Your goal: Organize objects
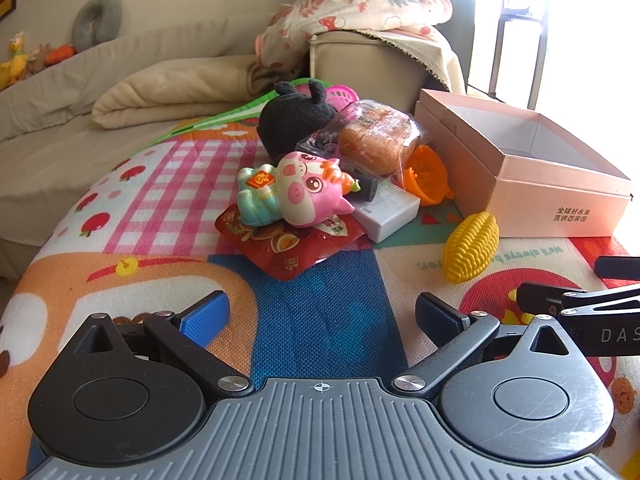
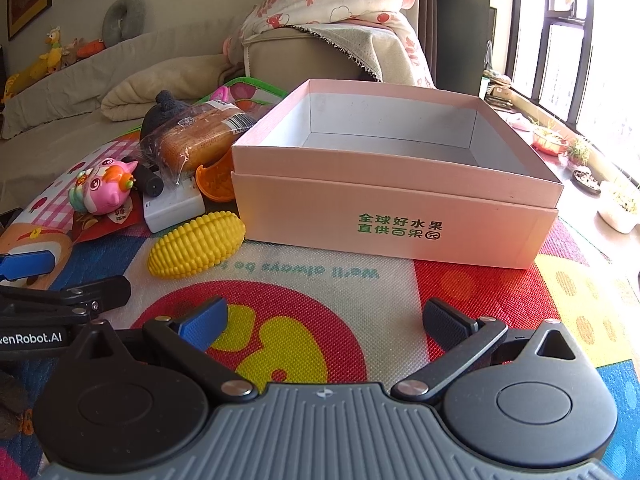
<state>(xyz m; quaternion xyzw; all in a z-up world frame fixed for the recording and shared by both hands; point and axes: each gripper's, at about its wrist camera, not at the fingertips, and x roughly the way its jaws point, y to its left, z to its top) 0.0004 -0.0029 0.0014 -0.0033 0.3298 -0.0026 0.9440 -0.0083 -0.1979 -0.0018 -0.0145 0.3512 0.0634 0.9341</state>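
We hold the left gripper (image 1: 322, 314) and right gripper (image 2: 326, 320) low and level over the colourful woven play mat (image 2: 320, 320), jaws spread wide, empty, pink cardboard box (image 2: 394, 220) at twelve o'clock.

Beige sofa (image 1: 120, 80), sunlit window (image 2: 568, 40)

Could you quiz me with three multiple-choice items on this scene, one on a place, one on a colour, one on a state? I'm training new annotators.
1. Where does the toy corn lie?
A. inside the pink box
B. on the mat, beside the box's front corner
C. on the sofa

2. What colour is the print on the box's front?
A. green
B. black
C. red

3. How do the right tongs stand?
A. shut on the corn
B. shut on nothing
C. open, holding nothing

Answers:
1 B: the toy corn rests on the play mat, outside the pink box.
2 A: the characters on the box's front are green.
3 C: the right tongs show a wide gap with only mat between.
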